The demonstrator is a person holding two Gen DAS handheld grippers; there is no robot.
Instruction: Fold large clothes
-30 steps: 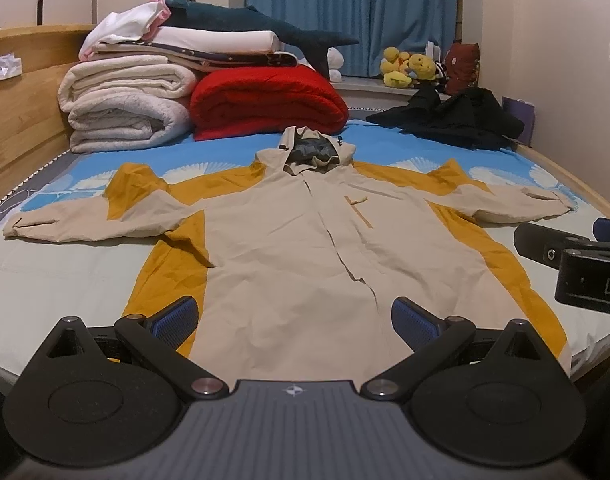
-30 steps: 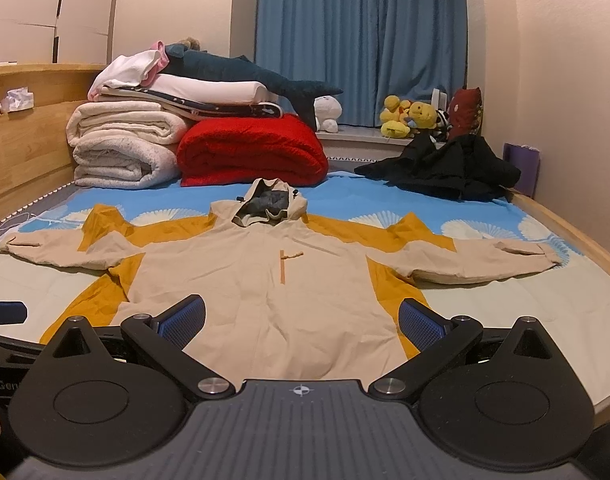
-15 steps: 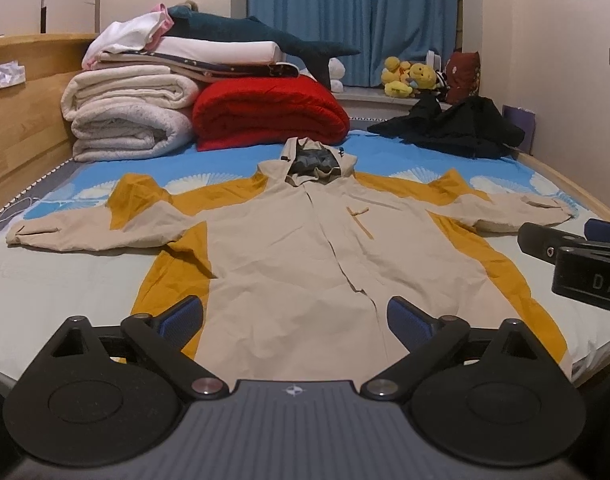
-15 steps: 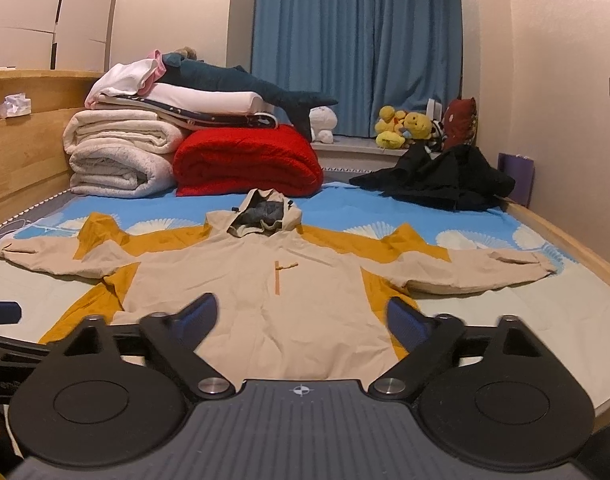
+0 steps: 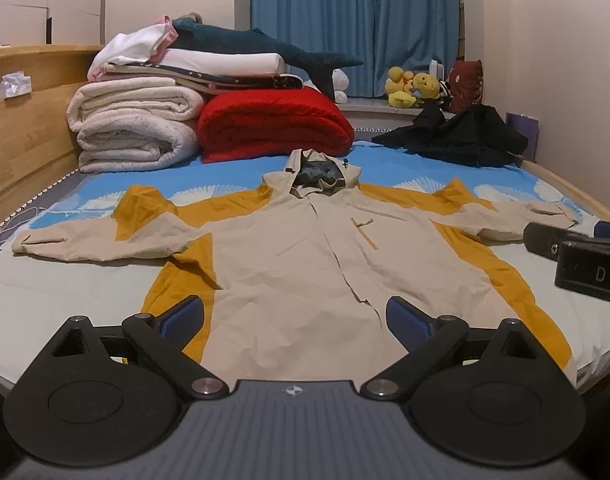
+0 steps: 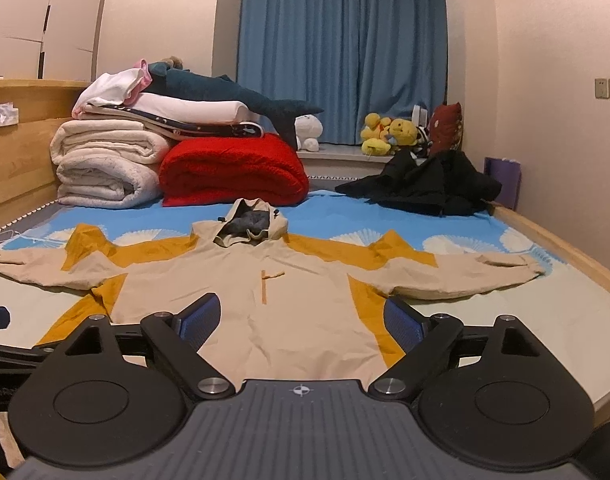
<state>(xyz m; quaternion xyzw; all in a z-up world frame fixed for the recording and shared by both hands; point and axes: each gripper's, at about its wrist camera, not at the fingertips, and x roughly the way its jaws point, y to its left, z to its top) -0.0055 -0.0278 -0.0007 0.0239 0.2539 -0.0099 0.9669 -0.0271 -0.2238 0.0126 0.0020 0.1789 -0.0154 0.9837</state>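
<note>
A beige and mustard hooded jacket [image 5: 305,256] lies spread flat on the bed, front up, both sleeves stretched out sideways and the hood toward the far end. It also shows in the right wrist view [image 6: 281,296]. My left gripper [image 5: 295,318] is open and empty, above the jacket's near hem. My right gripper [image 6: 301,318] is open and empty, also above the near hem. The right gripper's body shows at the right edge of the left wrist view [image 5: 585,260].
Folded white blankets [image 5: 133,128], a red blanket [image 5: 273,124] and a plush shark [image 5: 265,42] are stacked at the far end. A black garment [image 5: 453,136] lies far right. A wooden headboard [image 5: 21,132] runs along the left; a wall is on the right.
Both grippers have tilted up and drawn back slightly, so the jacket sits lower in both views. The right gripper's jaws have narrowed a little. The jacket has not moved.
</note>
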